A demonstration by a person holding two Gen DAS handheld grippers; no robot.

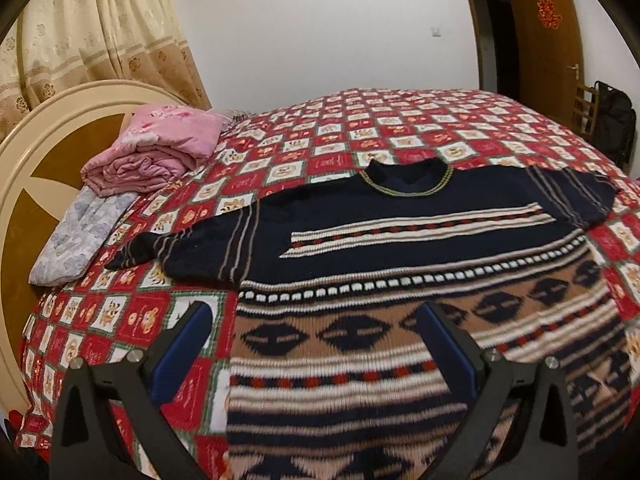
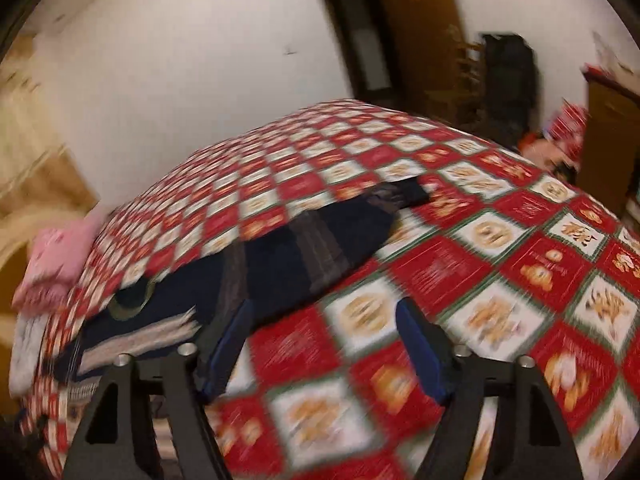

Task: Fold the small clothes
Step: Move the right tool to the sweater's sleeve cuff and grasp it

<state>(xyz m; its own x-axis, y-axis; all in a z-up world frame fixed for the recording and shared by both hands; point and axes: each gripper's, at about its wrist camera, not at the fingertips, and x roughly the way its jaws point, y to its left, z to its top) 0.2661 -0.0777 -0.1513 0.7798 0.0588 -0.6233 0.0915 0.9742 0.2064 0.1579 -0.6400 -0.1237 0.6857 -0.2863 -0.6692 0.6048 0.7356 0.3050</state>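
A dark patterned sweater is laid flat, front up, on a bed covered by a red and white checked bedspread, with the neck toward the far side and both sleeves spread outward. The left hand-held gripper is held above the near hem, its blue-padded jaws standing wide apart with nothing between them; one finger is seen over the bare bedspread beside the sweater's edge, the other over the brown and cream banded part. The right hand-held gripper is seen in a blurred view above open bedspread, just beside one dark sleeve; its jaws are parted and nothing is gripped. Near the cream and brown headboard a folded pink quilt is stacked over a pale grey floral pillow, well apart from the sweater. Patterned curtains hang behind the headboard. Beyond the far side of the bed, a brown door and a dark bag on a wooden chair are visible.
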